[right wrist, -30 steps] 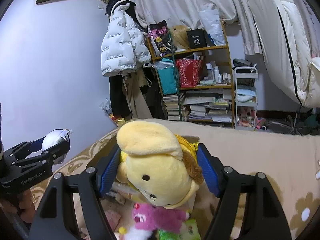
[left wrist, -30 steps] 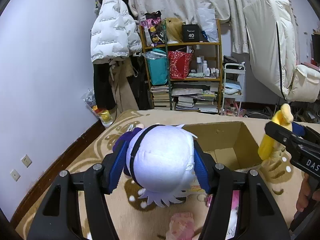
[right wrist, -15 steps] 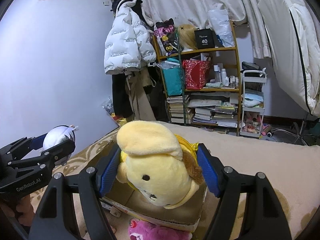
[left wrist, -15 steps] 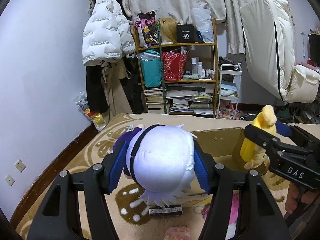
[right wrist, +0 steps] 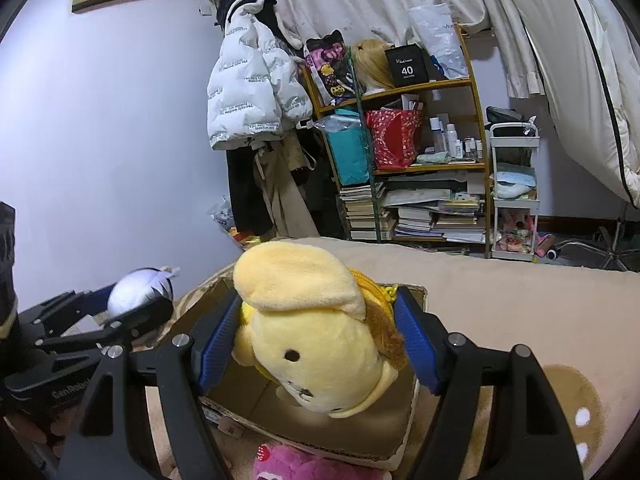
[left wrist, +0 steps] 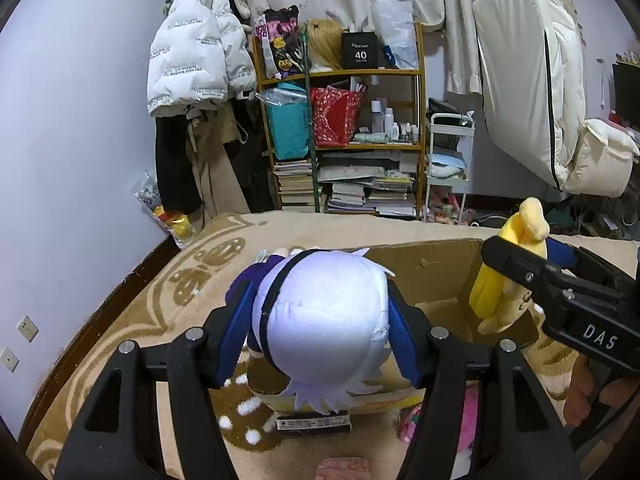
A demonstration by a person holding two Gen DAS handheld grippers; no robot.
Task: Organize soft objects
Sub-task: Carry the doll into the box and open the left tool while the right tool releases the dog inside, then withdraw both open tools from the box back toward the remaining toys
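Observation:
My left gripper (left wrist: pixel 320 328) is shut on a white-haired plush doll (left wrist: pixel 324 320) with a purple body, held over the near left edge of an open cardboard box (left wrist: pixel 432 276). My right gripper (right wrist: pixel 316 340) is shut on a yellow dog plush (right wrist: pixel 312 328), which hangs over the same box (right wrist: pixel 320 424). In the left wrist view the yellow plush (left wrist: pixel 504 268) and the right gripper (left wrist: pixel 560 292) sit at the box's right side. In the right wrist view the left gripper (right wrist: pixel 136 308) with the white doll (right wrist: pixel 136 290) shows at the left.
A pink plush (right wrist: pixel 304 464) lies on the patterned beige rug (left wrist: pixel 160 304) in front of the box, shown too as the pink plush (left wrist: pixel 460 432). A crowded shelf (left wrist: pixel 348 140) and hung coats (left wrist: pixel 200 64) stand by the far wall. A hand (left wrist: pixel 588 392) holds the right gripper's handle.
Both grippers have moved forward and down toward the box, each still holding its plush. The yellow plush now hangs over the box opening, and the white doll is over its near edge.

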